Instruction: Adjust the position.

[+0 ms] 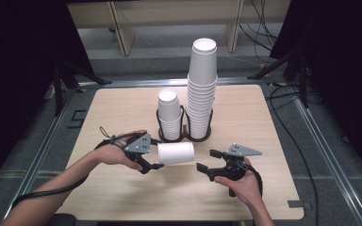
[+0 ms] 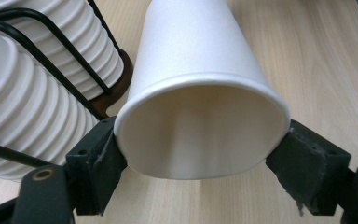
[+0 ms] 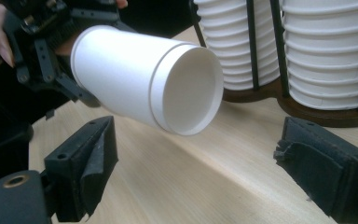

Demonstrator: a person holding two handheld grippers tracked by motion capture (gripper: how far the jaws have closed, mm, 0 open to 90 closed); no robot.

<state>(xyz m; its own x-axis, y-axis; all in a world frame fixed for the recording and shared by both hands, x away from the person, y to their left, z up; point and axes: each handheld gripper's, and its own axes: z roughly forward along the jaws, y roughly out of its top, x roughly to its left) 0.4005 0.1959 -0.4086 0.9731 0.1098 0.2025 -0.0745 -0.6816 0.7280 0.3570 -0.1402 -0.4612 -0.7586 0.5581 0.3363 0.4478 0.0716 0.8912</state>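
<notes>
pale wooden tabletop is framed by a metal rim and dark curtains, with a grey floor and cables behind it. a single white paper cup is held on its side just above the front middle of the table, its mouth rim clamped between the pads of the left gripper, whose jaws are set against opposite sides of the rim in the left gripper view. its closed base is pointed toward the right gripper, as seen in the right gripper view. the right gripper is held apart from the cup, just beside its base, with its jaws spread and nothing between them. just behind the cup a dark two-ring holder is stood on the table. a short stack of cups is set in its left ring and a tall stack of cups in its right ring. both forearms are brought in from the near edge.
</notes>
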